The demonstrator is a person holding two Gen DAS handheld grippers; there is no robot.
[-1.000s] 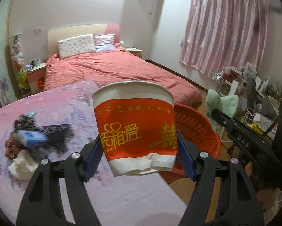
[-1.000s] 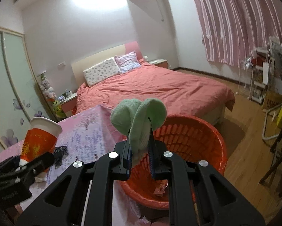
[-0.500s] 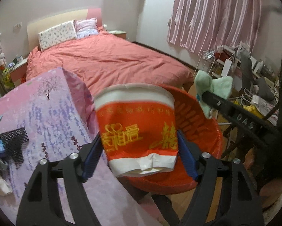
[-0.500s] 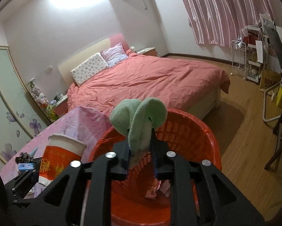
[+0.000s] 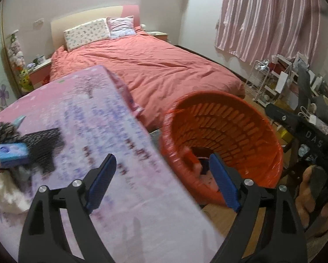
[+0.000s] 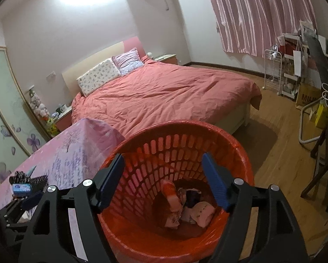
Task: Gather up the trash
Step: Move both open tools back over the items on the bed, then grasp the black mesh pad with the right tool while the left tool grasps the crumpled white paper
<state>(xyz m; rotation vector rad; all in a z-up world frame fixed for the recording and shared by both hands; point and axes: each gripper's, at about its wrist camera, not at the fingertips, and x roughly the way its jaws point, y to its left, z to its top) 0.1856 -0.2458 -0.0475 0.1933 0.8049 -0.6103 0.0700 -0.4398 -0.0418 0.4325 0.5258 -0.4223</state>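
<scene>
My left gripper point(image 5: 163, 162) hangs over the table's edge beside the orange basket point(image 5: 271, 135); its jaws are opening, with nothing between the blue pads. My right gripper point(image 6: 163, 160) is above the basket's point(image 6: 240, 153) mouth, jaws also opening and empty. At the bottom of the basket lie a red and white paper cup point(image 6: 171, 195) and crumpled pink and dark scraps point(image 6: 199, 214). I cannot make out the green cloth among them. On the table's left lies a trash pile: a blue packet point(image 5: 11, 154), a black mesh piece point(image 5: 43, 144) and white tissue point(image 5: 8, 197).
The table wears a pink flowered cloth point(image 5: 93, 120), and the basket stands on the wooden floor point(image 6: 280, 144) against its corner. Behind is a bed with a red cover point(image 6: 164, 94). A cluttered rack and chair point(image 6: 295, 81) fill the right side. A hand point(image 5: 311, 188) shows at lower right.
The left jaws have let go of the paper cup and the right jaws have let go of the green cloth; both now stand wide and empty. The left view has dipped toward the table edge.
</scene>
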